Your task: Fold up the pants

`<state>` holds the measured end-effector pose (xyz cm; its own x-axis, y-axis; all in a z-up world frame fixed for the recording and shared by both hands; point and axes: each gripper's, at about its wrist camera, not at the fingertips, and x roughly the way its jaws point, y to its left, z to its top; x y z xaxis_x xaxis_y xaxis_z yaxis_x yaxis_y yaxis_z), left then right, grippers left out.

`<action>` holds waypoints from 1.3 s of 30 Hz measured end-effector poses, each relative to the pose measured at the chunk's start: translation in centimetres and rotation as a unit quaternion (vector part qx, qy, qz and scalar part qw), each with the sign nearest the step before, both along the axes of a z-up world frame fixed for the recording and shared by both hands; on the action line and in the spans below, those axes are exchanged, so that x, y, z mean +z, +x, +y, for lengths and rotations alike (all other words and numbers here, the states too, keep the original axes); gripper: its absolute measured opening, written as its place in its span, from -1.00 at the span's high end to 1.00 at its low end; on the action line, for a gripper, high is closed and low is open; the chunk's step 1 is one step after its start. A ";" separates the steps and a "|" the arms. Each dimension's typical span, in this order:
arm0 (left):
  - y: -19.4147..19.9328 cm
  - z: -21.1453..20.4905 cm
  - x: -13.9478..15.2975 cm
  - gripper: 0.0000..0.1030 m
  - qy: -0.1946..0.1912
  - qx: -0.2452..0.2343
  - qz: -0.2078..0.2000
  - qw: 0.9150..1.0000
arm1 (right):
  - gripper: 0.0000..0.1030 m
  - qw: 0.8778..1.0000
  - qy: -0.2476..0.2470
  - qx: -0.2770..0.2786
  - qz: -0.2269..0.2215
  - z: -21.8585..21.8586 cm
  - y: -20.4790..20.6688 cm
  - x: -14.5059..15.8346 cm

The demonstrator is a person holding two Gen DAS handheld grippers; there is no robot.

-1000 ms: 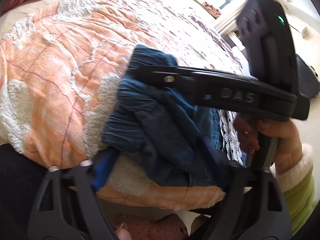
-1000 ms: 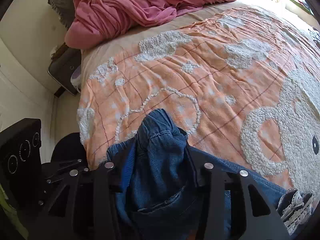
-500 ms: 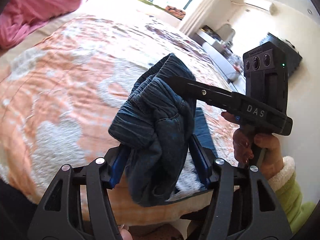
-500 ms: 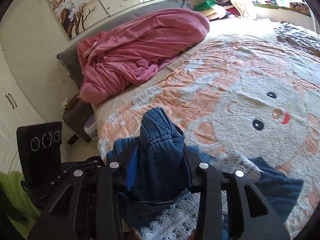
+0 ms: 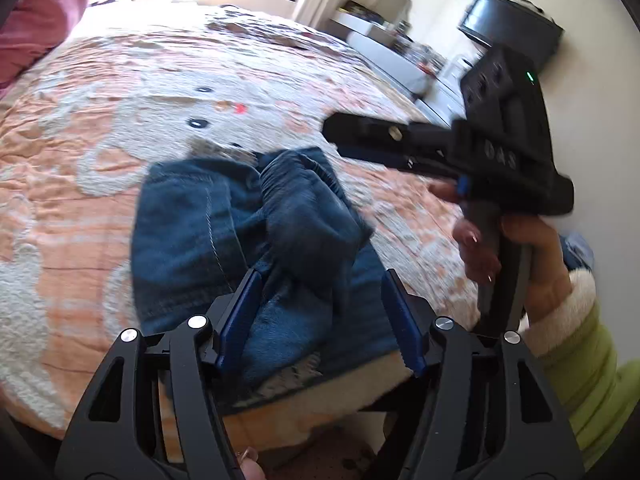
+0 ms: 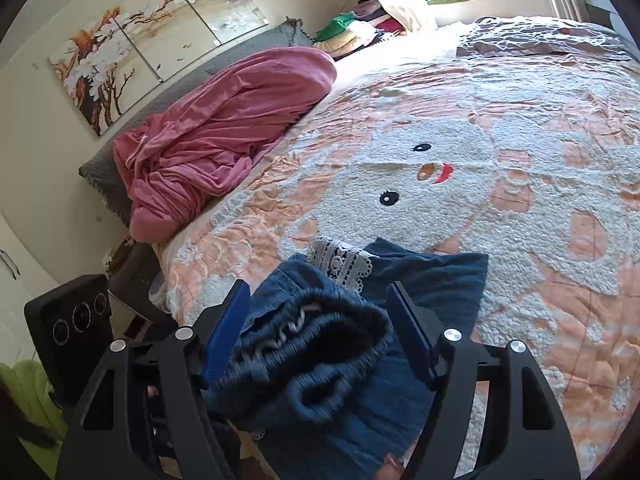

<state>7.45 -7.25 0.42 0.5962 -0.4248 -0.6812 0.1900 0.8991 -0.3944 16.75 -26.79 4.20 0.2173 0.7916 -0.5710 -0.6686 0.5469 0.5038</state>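
Blue denim pants [image 5: 192,232] lie folded on the orange quilt near the bed's front edge, with a white lace hem [image 6: 344,260] showing. Their bunched elastic waistband [image 6: 312,340] rests on top of the lower layer. My right gripper [image 6: 318,328] is opening: its blue pads stand wide either side of the waistband without pressing it. My left gripper [image 5: 320,320] is also opening, and its pads straddle the fabric with a gap on both sides. In the left wrist view the right gripper [image 5: 384,140] hovers just right of the pants, held by a hand in a green sleeve.
The orange quilt [image 6: 520,140] with a white plush animal figure covers the bed. A pink blanket [image 6: 224,128] is heaped at the headboard side on a grey pillow. A white dresser [image 5: 384,48] and a dark screen [image 5: 508,20] stand beyond the bed.
Both grippers carried the waistband forward over the bed and laid it on the rest of the pants. Both sets of jaws, which pinched the denim before, have spread off it.
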 end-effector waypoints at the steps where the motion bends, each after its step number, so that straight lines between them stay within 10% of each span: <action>1: -0.2 -0.4 -0.6 -0.12 0.001 -0.013 0.004 1.000 | -0.49 1.000 -0.007 -0.004 -0.001 0.0 -0.2 0.1; 12: -1.0 -1.2 -2.0 -0.23 0.012 -0.045 0.015 0.999 | -0.63 0.970 -0.234 0.005 -0.072 4.1 -2.2 -3.7; 19: -1.3 -0.7 -1.9 -0.23 0.011 -0.040 0.015 0.999 | -0.65 0.977 -0.212 -0.018 -0.028 2.2 -1.2 -5.7; 39: -3.2 1.4 1.1 -0.42 0.030 0.001 -0.012 0.999 | -0.68 0.986 -0.142 -0.042 -0.072 1.4 -4.6 1.2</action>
<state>4.24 -5.86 1.51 0.6133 -0.3820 -0.6914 0.1966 0.9216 -0.3348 12.16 -25.41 5.35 0.3698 0.5808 -0.7252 -0.6690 0.7081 0.2259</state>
